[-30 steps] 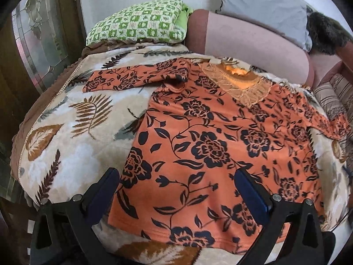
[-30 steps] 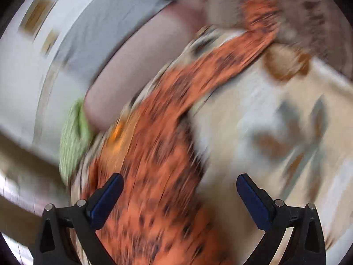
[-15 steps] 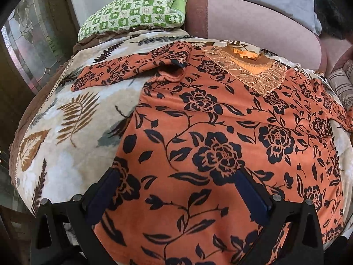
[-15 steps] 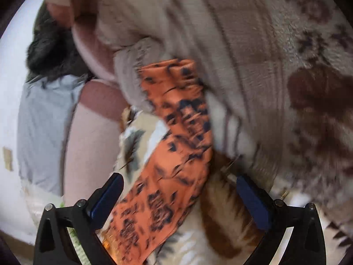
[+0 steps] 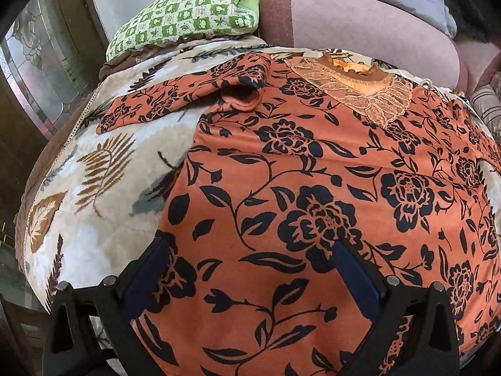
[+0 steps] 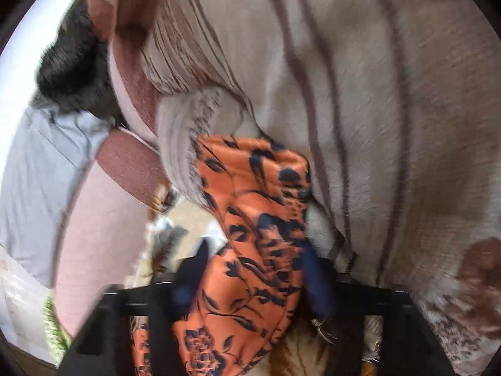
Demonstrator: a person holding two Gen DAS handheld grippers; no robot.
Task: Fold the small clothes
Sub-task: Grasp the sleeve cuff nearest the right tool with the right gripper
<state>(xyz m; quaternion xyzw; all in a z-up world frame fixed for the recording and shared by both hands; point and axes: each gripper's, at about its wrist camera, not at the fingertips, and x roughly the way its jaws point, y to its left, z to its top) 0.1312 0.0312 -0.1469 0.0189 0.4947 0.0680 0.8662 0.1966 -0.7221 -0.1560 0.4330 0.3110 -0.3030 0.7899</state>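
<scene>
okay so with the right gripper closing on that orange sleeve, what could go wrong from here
The right gripper has just been closing around the sleeve, which lies against a striped blanket; it might pinch blanket too. The other sleeve is already bunched near the shoulder, so a fold could trap that wrinkle. The left gripper is open over the shirt, so pulling the sleeve may drag the shirt.

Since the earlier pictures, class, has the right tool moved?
Yes. The right tool has swung from over the top's body to its far sleeve beside the striped blanket; its jaws have just been closing around that sleeve.
</scene>
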